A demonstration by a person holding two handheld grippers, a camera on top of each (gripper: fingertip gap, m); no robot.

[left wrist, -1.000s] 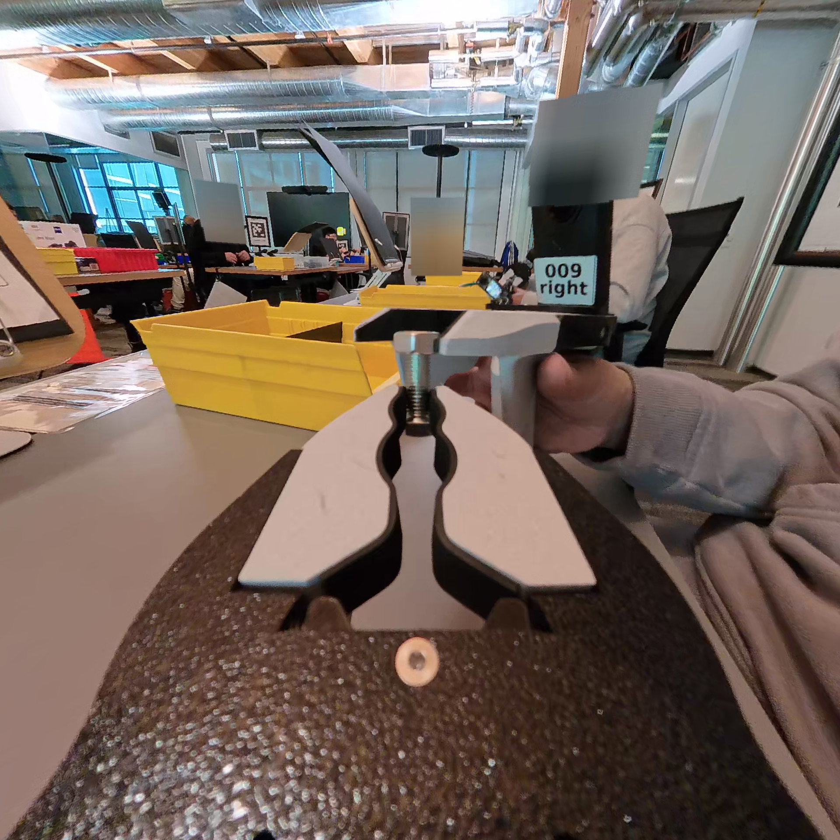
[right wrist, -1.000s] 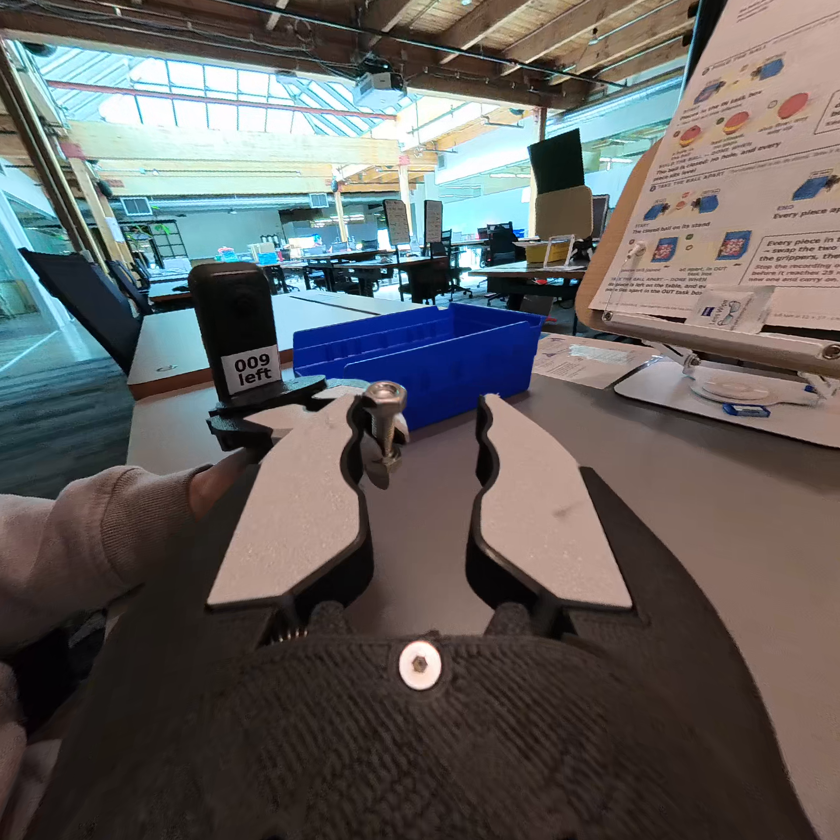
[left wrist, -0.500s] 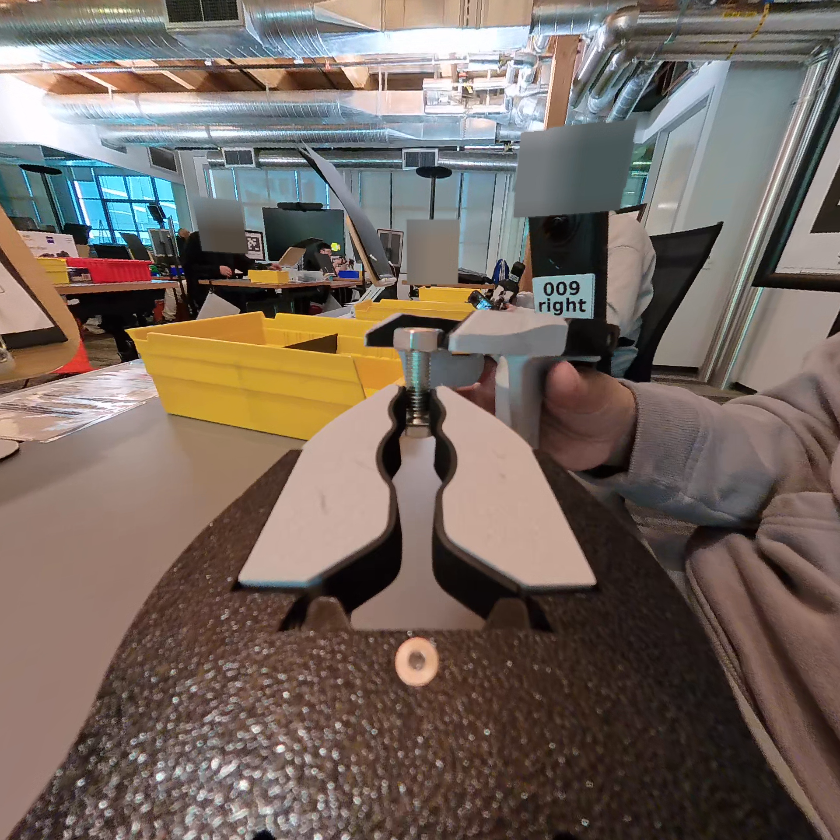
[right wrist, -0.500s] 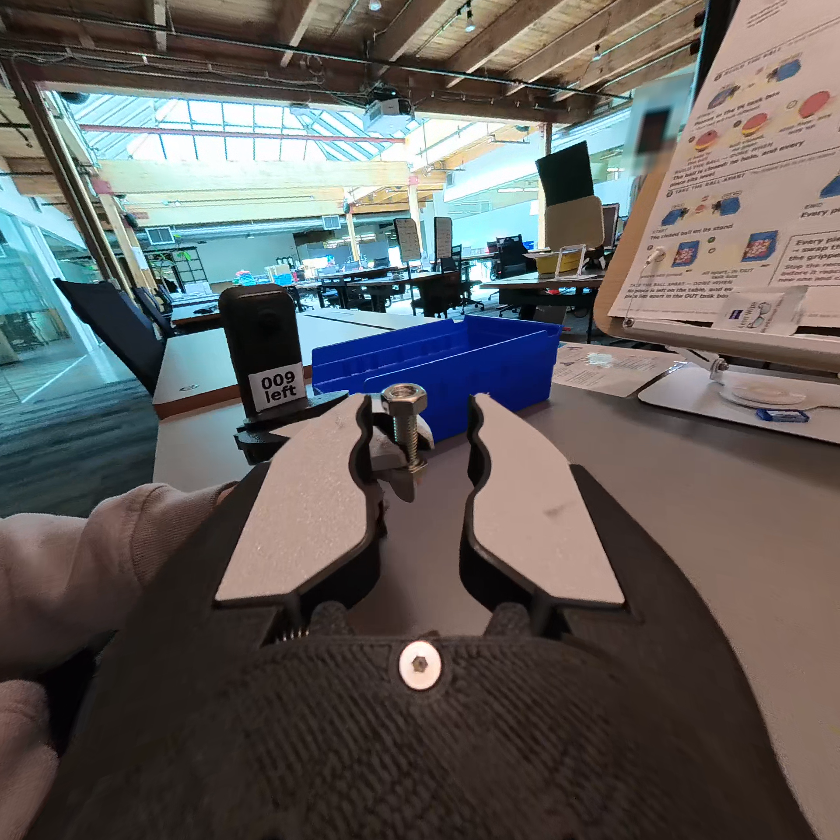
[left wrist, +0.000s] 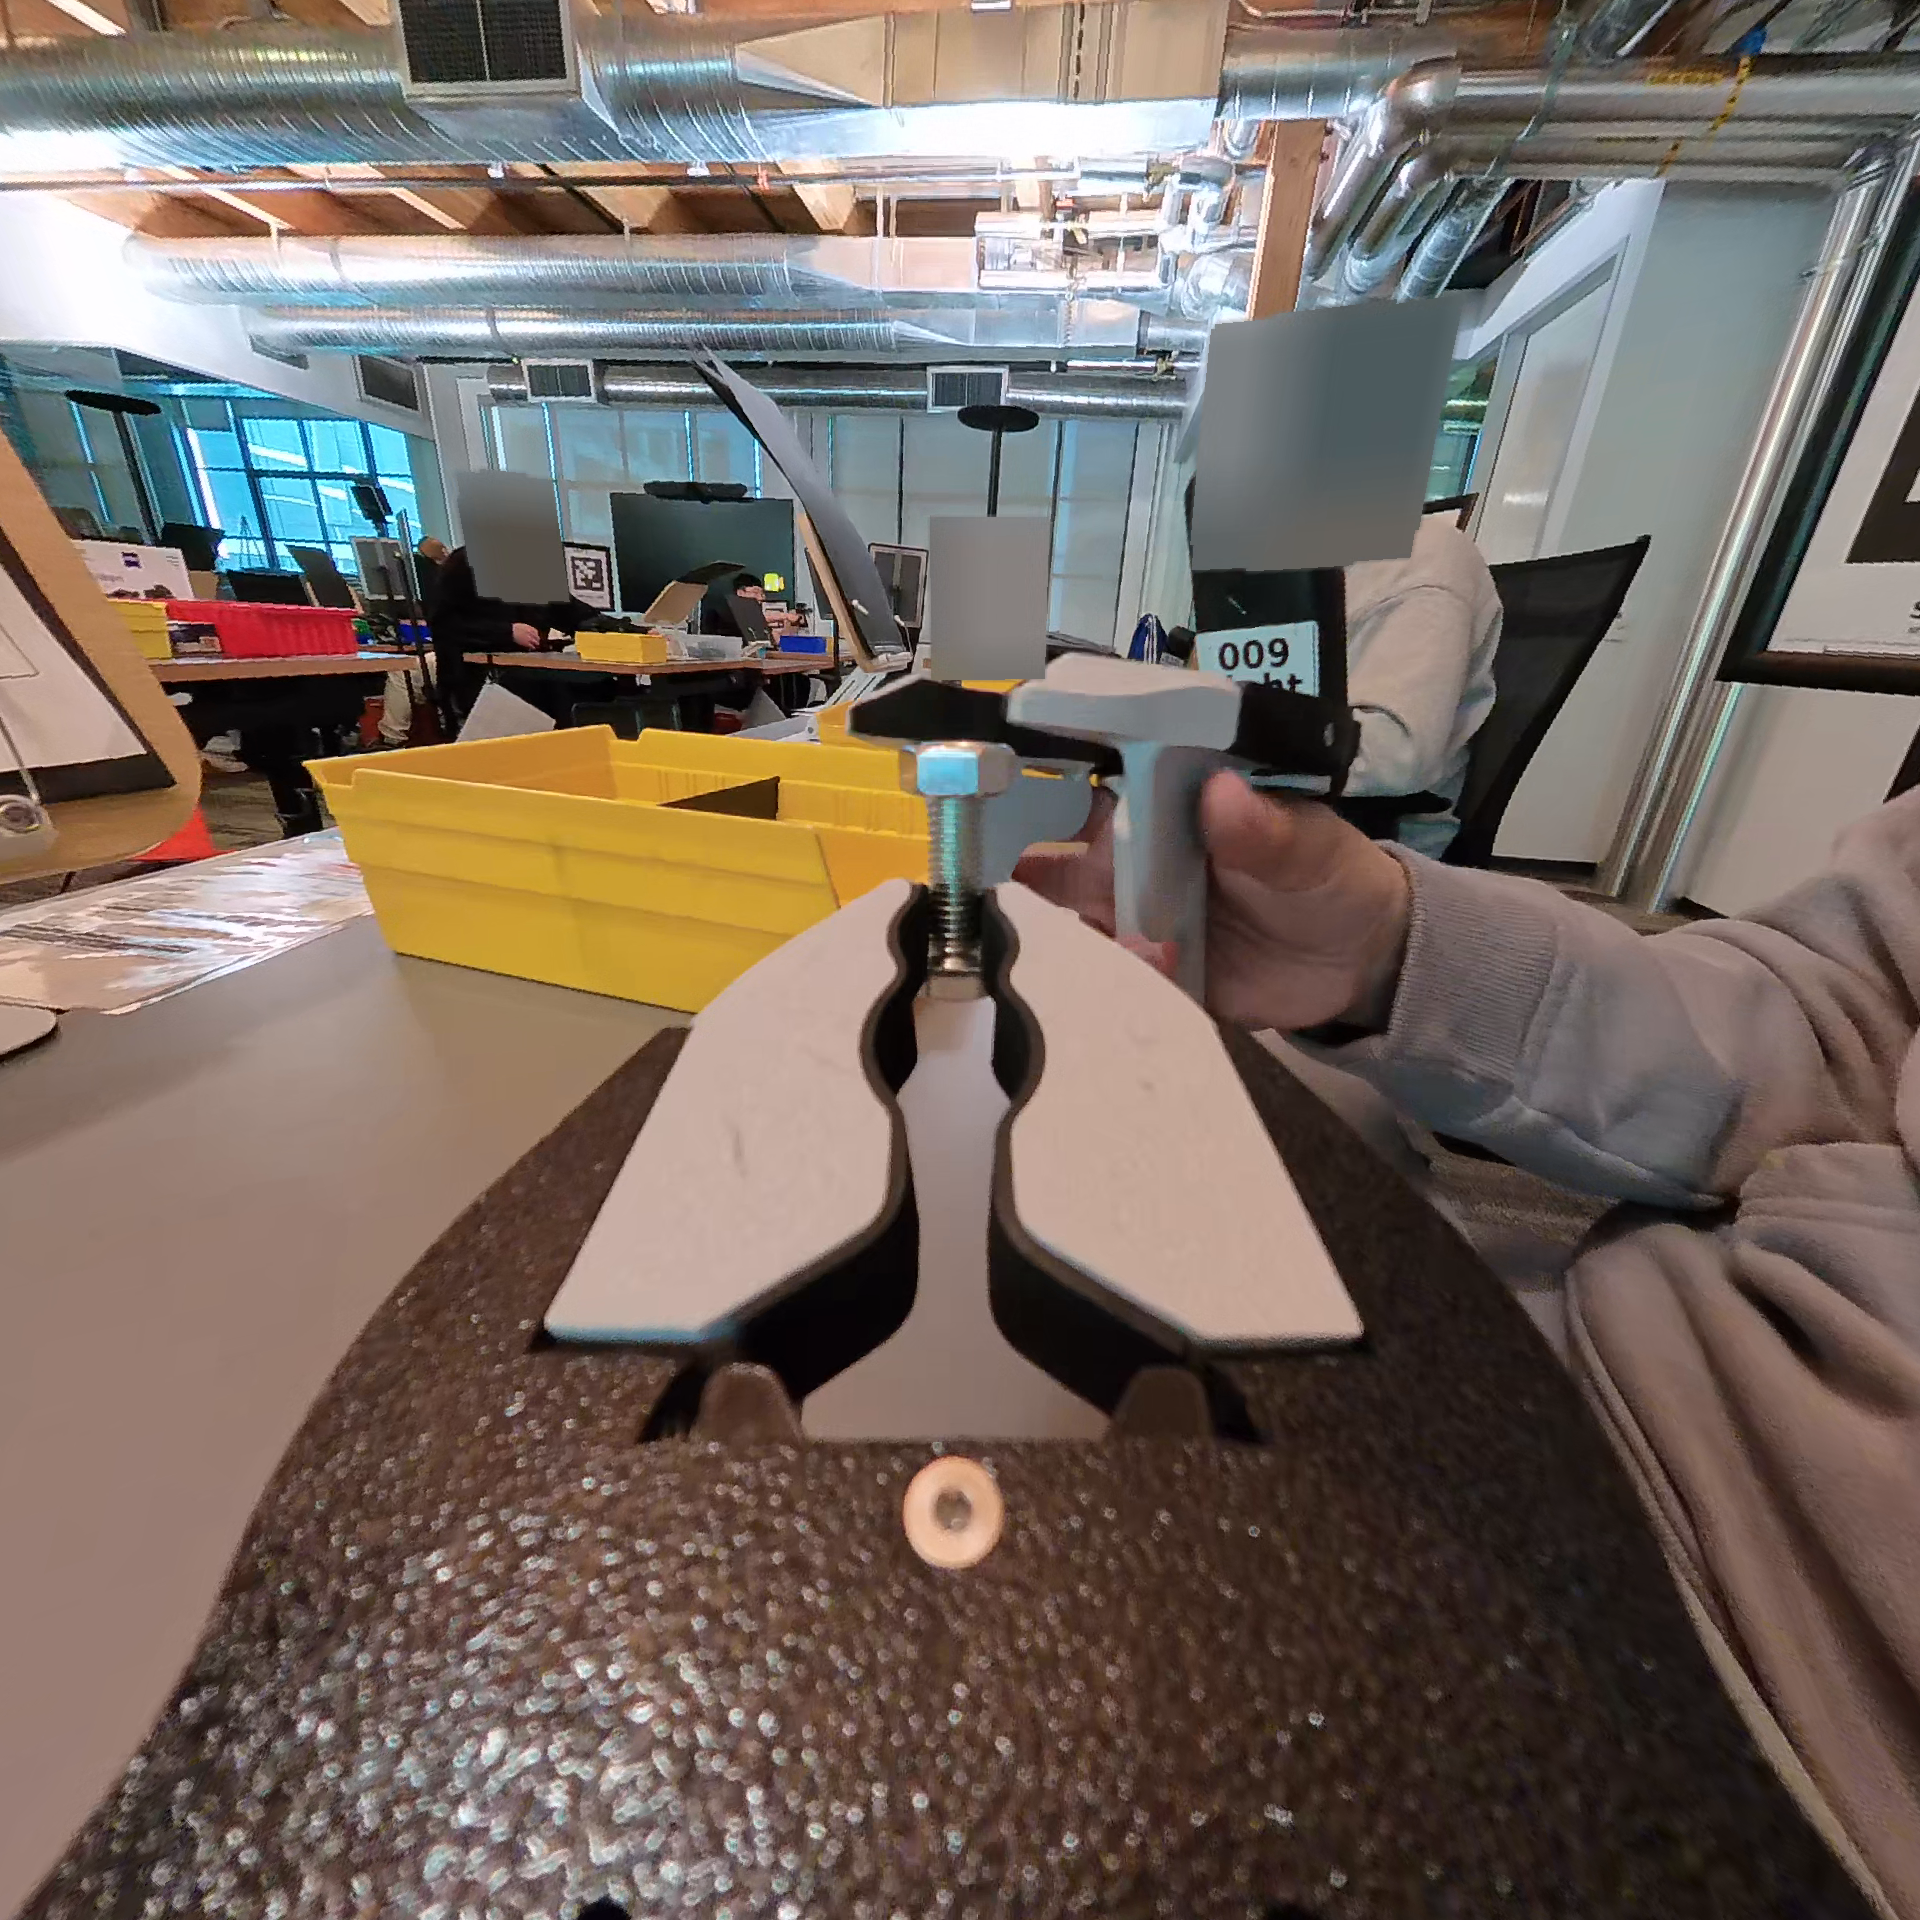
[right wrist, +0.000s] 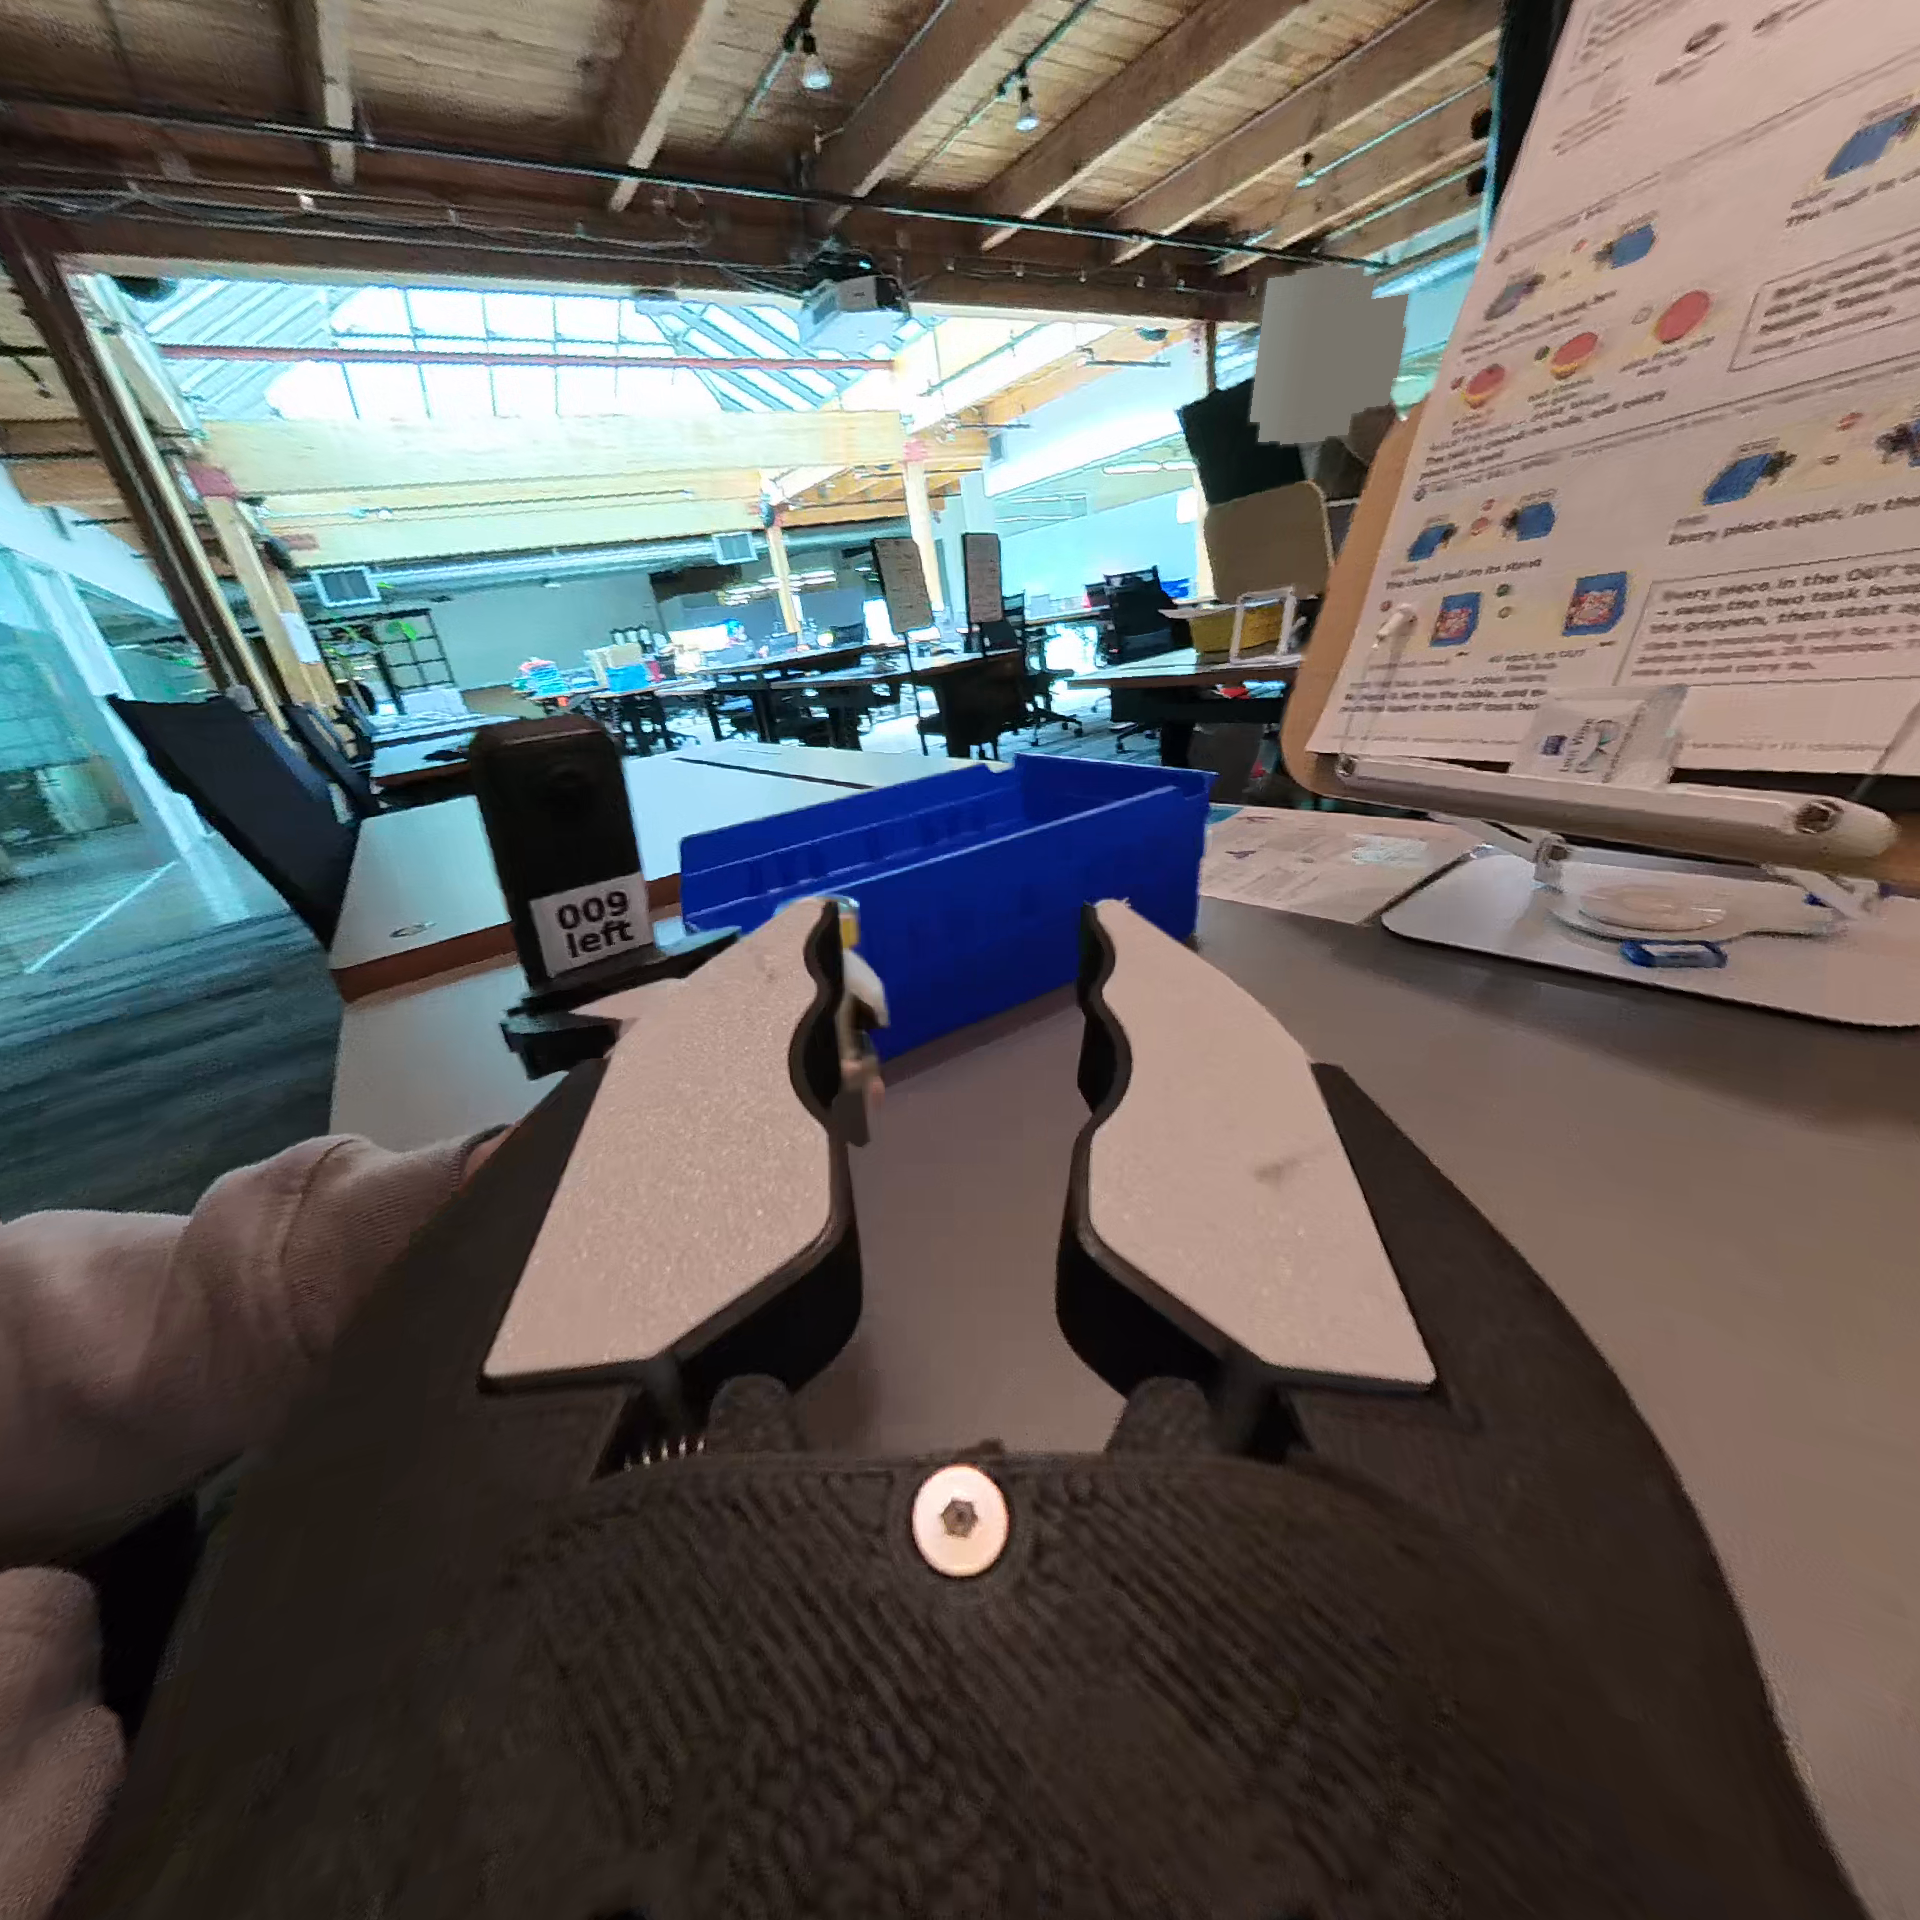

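My left gripper (left wrist: 951, 904) is shut on the threaded shaft of a silver hex bolt (left wrist: 958, 831) and holds it upright, head up, above the grey table (left wrist: 260, 1091). My right gripper (left wrist: 997, 717) hovers just behind and above the bolt head, held by a hand (left wrist: 1299, 904). In the right wrist view my right gripper (right wrist: 956, 925) is open with nothing between its pads. The bolt (right wrist: 848, 916) shows only as a sliver behind its left finger (right wrist: 717, 1060). The left gripper's camera block (right wrist: 561, 831) stands beyond that finger.
A yellow bin (left wrist: 582, 831) stands on the table behind the bolt. A blue bin (right wrist: 987, 883) stands ahead of my right gripper. A stand with a printed sheet (right wrist: 1662, 416) and loose papers (right wrist: 1309, 862) are at the right. A grey sleeve (left wrist: 1662, 1091) crosses the right side.
The bolt stood between my right gripper's open fingers; now that gripper has shifted and risen, so the bolt sits behind its left finger. My left gripper has kept its hold.
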